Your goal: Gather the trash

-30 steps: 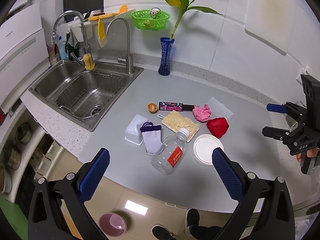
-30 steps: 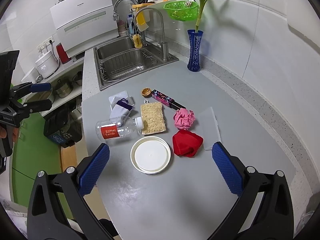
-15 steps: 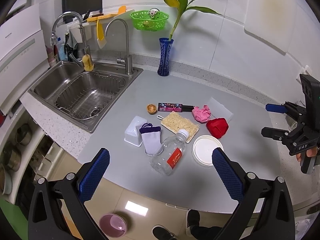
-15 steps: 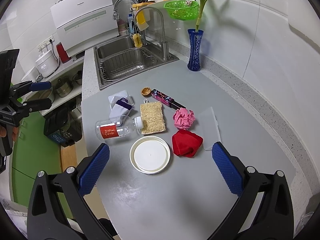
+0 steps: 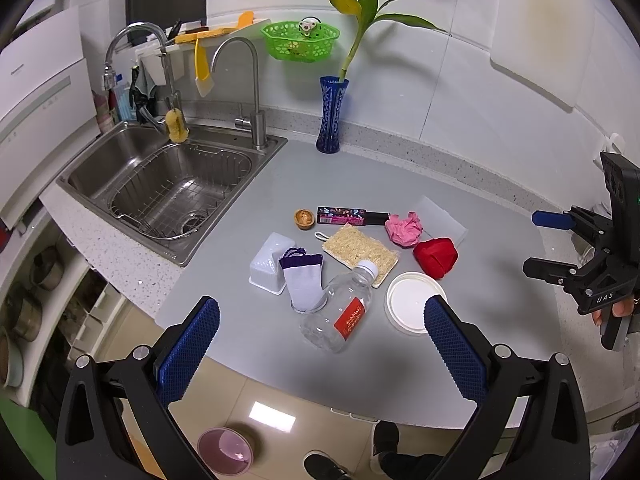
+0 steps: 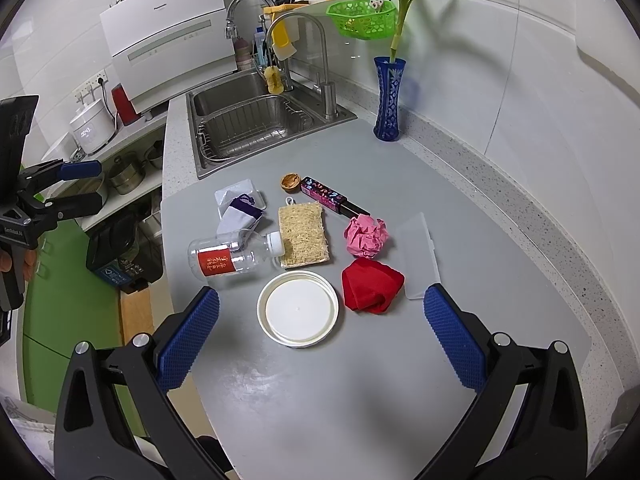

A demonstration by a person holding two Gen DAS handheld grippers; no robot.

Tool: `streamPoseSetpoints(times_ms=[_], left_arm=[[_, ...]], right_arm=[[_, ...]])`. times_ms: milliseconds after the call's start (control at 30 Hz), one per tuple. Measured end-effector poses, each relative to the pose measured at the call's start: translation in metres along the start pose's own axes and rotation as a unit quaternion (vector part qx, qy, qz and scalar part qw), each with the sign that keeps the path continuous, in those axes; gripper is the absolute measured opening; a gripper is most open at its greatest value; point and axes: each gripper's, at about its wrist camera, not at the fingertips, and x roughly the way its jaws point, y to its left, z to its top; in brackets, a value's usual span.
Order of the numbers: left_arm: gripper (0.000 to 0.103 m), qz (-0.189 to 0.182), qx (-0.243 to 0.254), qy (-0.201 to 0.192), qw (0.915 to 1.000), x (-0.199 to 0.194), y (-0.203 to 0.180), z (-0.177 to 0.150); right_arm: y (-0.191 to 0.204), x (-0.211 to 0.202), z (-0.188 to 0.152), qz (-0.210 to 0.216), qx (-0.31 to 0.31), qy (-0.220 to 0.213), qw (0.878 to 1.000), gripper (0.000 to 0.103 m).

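Both grippers spread, empty; plastic bottle (image 5: 340, 312) ahead of left gripper (image 5: 320, 344).

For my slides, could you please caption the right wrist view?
Open right gripper above white lid, empty bottle and pink paper.

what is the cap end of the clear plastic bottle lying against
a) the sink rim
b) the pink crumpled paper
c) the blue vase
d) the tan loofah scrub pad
d: the clear plastic bottle lies on its side with its white cap right at the edge of the tan loofah scrub pad, seemingly touching it; the pink crumpled paper sits on the pad's far side, clear of the bottle.
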Motion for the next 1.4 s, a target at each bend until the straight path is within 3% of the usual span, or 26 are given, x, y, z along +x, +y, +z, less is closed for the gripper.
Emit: streamPoseSetpoints(times_ms=[933, 1167, 1400], left_arm=[[0.098, -0.014, 0.009, 0.012, 0.9998, 0.015, -0.004, 0.002], [0.098, -0.037, 0.027, 0.024, 0.9987, 0.046, -0.007, -0.002], [0.098, -0.05, 0.056, 0.068, 0.9948, 0.097, -0.009, -0.013]], right_arm=[[-0.003, 0.007, -0.003, 0.0, 0.0, 0.013, 1.0, 0.1], [-0.009, 0.02, -0.007, 0.0, 0.007, 0.028, 1.0, 0.1], [-0.017, 0.025, -0.012, -0.003, 0.018, 0.038, 0.999, 0.1]])
